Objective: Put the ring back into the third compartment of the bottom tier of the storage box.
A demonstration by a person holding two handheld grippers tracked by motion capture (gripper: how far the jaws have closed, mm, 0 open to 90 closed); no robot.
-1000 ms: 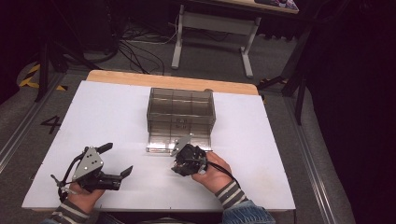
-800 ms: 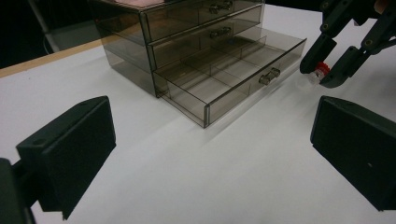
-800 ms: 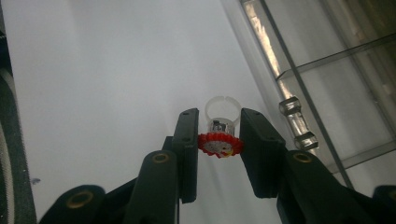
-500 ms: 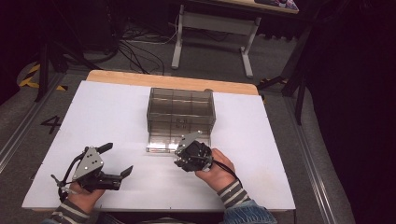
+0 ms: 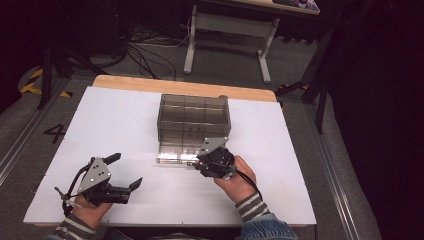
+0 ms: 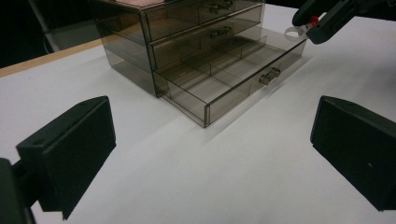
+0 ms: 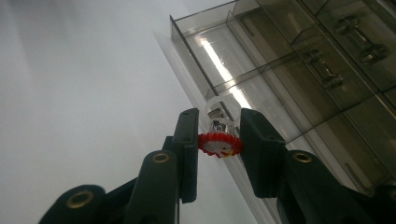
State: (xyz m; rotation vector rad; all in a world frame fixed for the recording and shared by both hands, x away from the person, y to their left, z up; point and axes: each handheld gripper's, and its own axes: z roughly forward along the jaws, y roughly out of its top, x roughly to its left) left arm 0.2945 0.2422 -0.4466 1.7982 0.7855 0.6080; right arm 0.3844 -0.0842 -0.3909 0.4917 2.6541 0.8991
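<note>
White tabletop carries a smoky drawer box (image 5: 193,120), bottom drawer (image 6: 233,77) pulled out. Right gripper (image 7: 218,140), clamped on a red-and-white ring (image 7: 219,143), has lifted slightly over the drawer's near edge: placement appears imminent. Left gripper (image 5: 125,172) rests apart, empty.

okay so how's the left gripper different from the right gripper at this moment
The left gripper has its jaws spread wide with nothing between them; the right gripper is shut on a small red-and-white ring. The left gripper sits well short of the smoky plastic drawer cabinet, over bare white table; the right gripper is at the cabinet's pulled-out bottom drawer. Both are black, two-jawed and hand-held.
</note>
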